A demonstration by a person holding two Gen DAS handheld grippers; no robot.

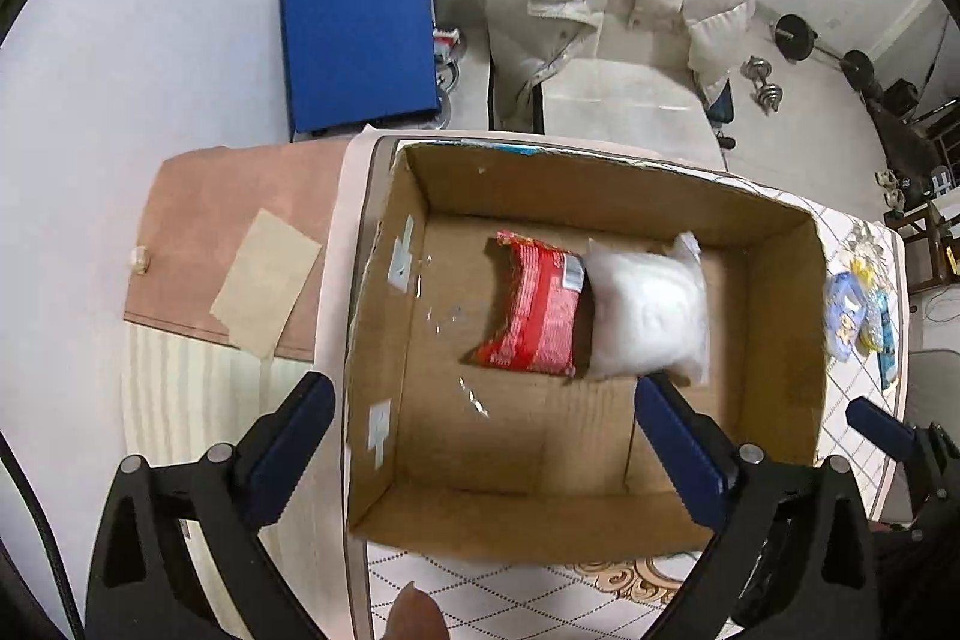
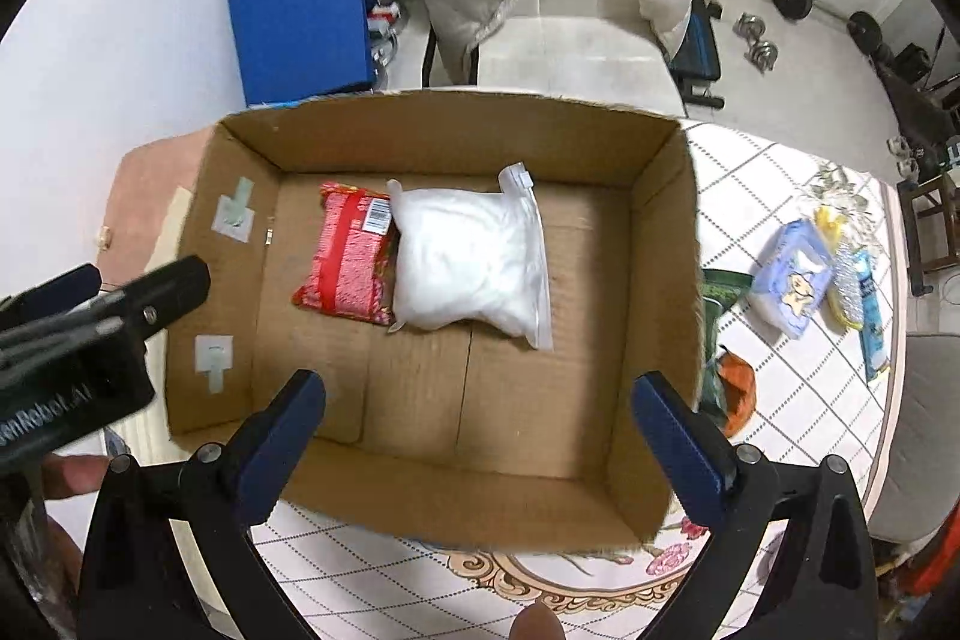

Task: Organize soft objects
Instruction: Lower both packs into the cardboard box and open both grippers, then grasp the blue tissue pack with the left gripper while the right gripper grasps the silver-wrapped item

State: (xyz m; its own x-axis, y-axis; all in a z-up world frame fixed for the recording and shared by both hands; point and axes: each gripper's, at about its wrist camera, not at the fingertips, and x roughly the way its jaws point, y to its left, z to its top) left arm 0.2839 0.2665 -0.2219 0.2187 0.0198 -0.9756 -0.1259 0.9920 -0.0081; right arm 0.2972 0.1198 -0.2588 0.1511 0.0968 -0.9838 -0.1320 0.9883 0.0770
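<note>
Both my tongs hang spread and empty above the box (image 2: 420, 496).
Red pack (image 2: 351, 262) and white bag (image 2: 468, 268) lie touching inside; only my right view shows the green packet (image 2: 723, 292) right of it.

Left gripper (image 2: 90, 316) body reads "enRobot.AI" (cut off).

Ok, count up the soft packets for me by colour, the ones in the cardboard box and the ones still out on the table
Red, in the cardboard box: 1, the red packet
White, in the box: 1, the white bag
Green and orange, on the table: 1, the green packet
Light blue, on the table: 1, the light blue pack
Yellow and blue, on the table: 1, the yellow and blue packet
Total: 5
</note>
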